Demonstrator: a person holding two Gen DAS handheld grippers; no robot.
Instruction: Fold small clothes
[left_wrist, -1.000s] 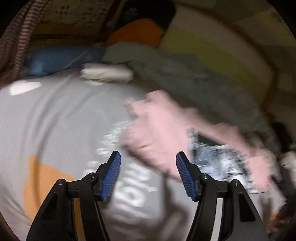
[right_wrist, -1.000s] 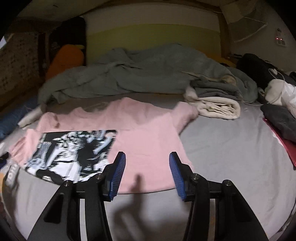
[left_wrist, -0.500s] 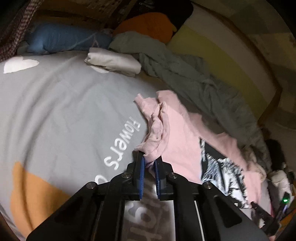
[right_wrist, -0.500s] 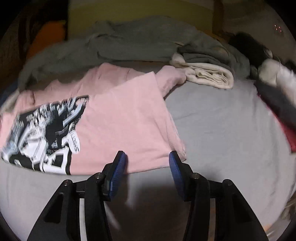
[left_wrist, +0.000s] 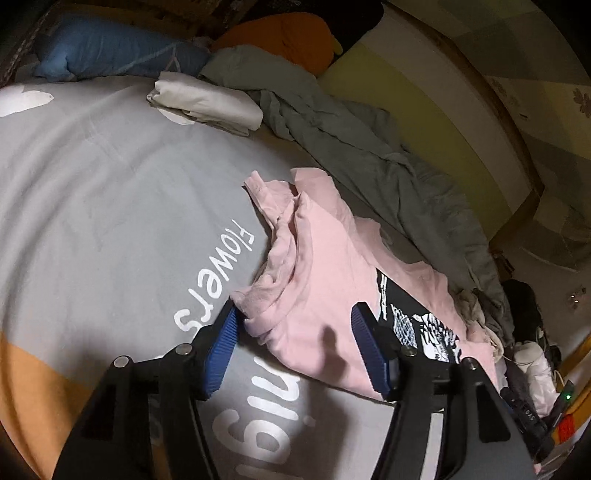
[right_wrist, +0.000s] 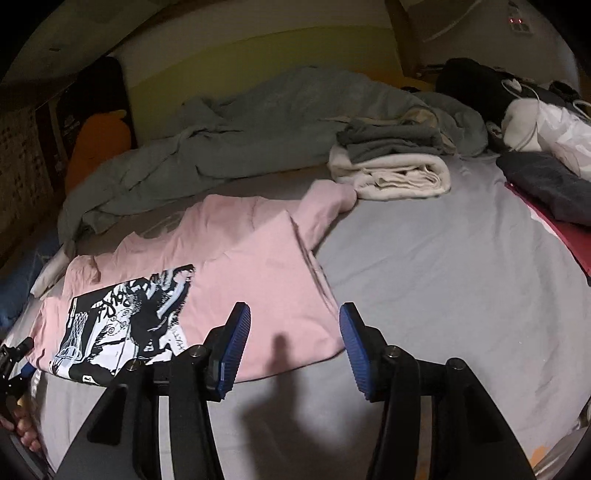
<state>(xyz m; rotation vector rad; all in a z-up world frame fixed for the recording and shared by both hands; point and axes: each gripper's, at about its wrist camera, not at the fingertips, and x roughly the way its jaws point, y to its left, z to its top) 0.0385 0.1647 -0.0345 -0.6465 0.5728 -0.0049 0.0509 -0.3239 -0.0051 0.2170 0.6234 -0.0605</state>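
A pink T-shirt (left_wrist: 325, 266) with a black-and-white print (left_wrist: 413, 321) lies on the grey bedsheet (left_wrist: 110, 184). Its near sleeve is bunched in folds. My left gripper (left_wrist: 295, 314) hangs over that bunched edge with its jaws opening. Pink cloth lies between the blue pads, and they do not press it. In the right wrist view the same shirt (right_wrist: 251, 251) has its right side folded over the body, with the print (right_wrist: 125, 314) at the left. My right gripper (right_wrist: 294, 314) stands open just above the shirt's near hem, holding nothing.
A rumpled grey blanket (right_wrist: 240, 136) runs along the far side of the bed. A stack of folded grey and cream cloth (right_wrist: 391, 162) sits beside the shirt's far sleeve. A folded white cloth (left_wrist: 207, 103) and a blue pillow (left_wrist: 110, 55) lie far left. Dark clothes (right_wrist: 546, 192) are at the right.
Half a second ago my left gripper was shut on the bunched pink sleeve; now it has opened and let go. The shirt's right side came to lie folded over. The right gripper shifted slightly.
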